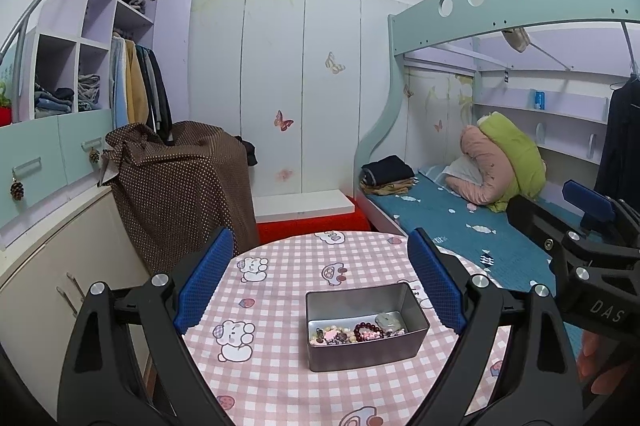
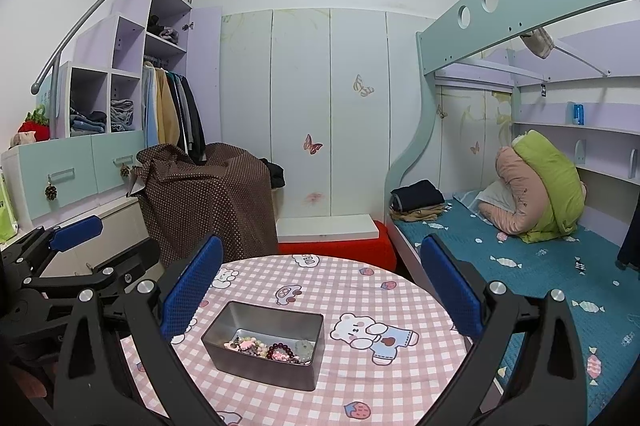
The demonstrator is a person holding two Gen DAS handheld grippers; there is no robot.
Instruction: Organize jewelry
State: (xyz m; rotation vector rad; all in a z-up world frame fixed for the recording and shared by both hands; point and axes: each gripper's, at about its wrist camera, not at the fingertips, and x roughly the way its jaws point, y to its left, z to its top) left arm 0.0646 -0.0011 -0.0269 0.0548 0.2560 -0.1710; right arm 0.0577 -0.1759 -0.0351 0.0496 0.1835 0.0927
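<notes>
We see a round table (image 2: pixel 360 290) covered by a pink checked cloth (image 1: pixel 280 290) printed with bears, cars and strawberries. Directly on the cloth stands one open grey metal tin (image 1: pixel 366 326), with bead bracelets and other jewelry (image 2: pixel 268 348) heaped inside; a printed bear (image 2: pixel 370 336) lies just right of the tin

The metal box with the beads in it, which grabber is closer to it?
Hard to call; maybe left. The metal box sits right of centre before the left gripper, left of centre before the right gripper. Neither touches it.
</notes>
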